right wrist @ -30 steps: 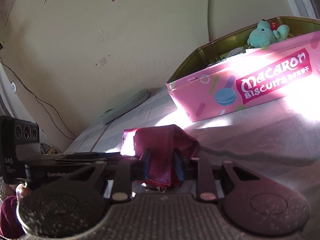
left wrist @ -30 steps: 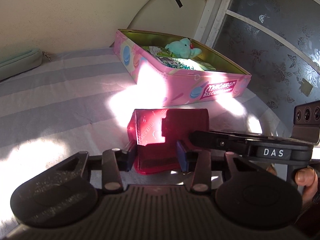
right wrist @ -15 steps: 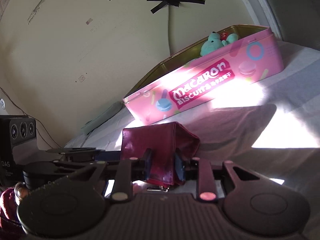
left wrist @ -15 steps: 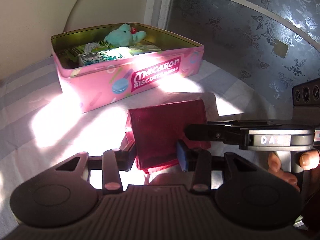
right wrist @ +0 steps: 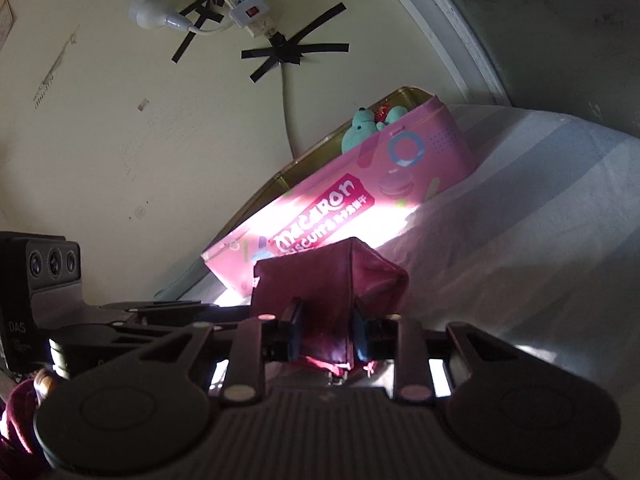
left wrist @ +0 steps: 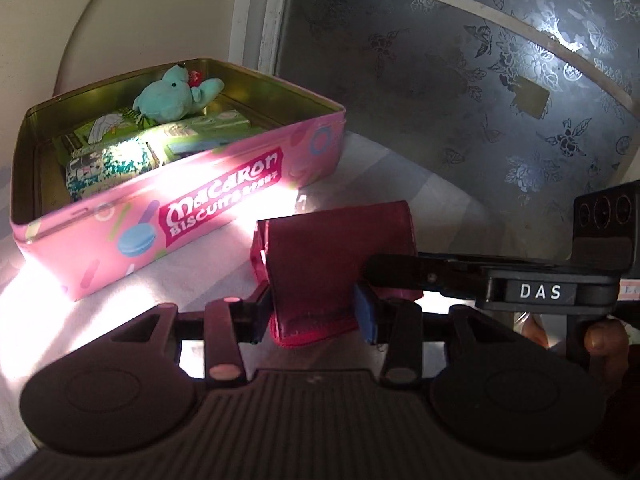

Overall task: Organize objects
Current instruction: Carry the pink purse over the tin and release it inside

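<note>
Both tools grasp the same dark red pouch, one on each end: the left gripper pinches its near edge, low in the frame's centre, and the right gripper clamps another fold. Sharing the load likely keeps the limp, leather-like pouch from sagging on its way to the pink tin, which sits in the upper left of the left view on striped cloth. The tin is rigid and glossy, already holding a fuzzy mint plush toy and flat packets.
</note>
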